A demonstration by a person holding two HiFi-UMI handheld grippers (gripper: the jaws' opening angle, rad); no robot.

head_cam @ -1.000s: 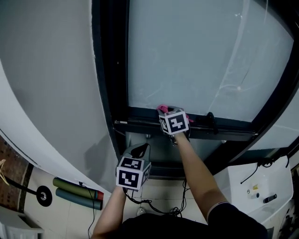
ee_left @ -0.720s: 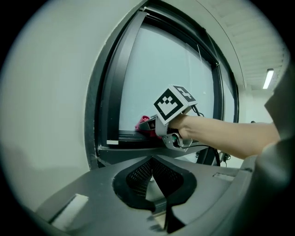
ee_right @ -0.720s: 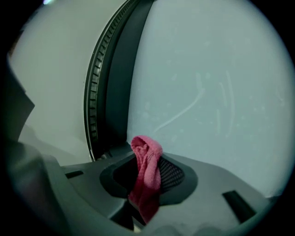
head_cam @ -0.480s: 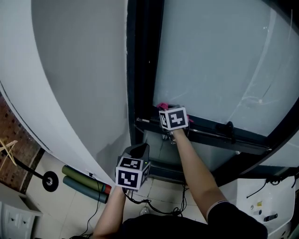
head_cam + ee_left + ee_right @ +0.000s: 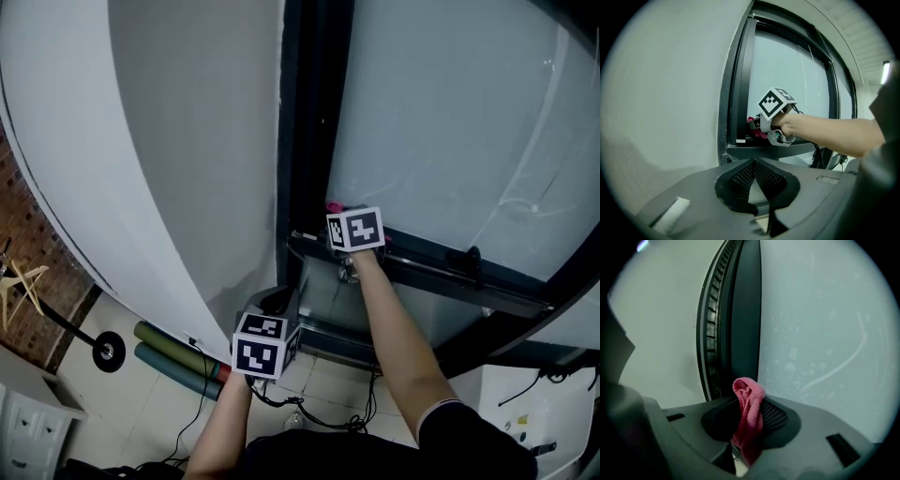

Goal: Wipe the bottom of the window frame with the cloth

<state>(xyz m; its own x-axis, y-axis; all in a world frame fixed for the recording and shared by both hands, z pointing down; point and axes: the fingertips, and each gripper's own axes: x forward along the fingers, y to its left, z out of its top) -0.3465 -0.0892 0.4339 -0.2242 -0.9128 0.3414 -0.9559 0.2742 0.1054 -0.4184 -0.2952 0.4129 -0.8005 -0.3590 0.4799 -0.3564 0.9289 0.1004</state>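
My right gripper (image 5: 337, 212) is shut on a pink cloth (image 5: 332, 206) and presses it onto the dark bottom rail of the window frame (image 5: 441, 274), at its left end beside the upright frame post (image 5: 309, 112). In the right gripper view the cloth (image 5: 749, 411) hangs bunched between the jaws, in front of the post (image 5: 743, 324) and the smeared glass (image 5: 825, 333). My left gripper (image 5: 280, 302) hangs lower, below the sill, shut with nothing in it. The left gripper view shows its jaws (image 5: 753, 163) meeting at the tip, with the right gripper (image 5: 755, 125) and cloth (image 5: 758, 132) ahead on the rail.
A white wall (image 5: 187, 141) runs left of the frame. A dark handle (image 5: 473, 261) stands on the rail further right. On the tiled floor below lie rolled mats (image 5: 173, 361) and cables (image 5: 300, 412). A brick wall (image 5: 28, 244) is at far left.
My right gripper has slid left along the bottom rail with the cloth, reaching the corner by the post. The left gripper has stayed low and still.
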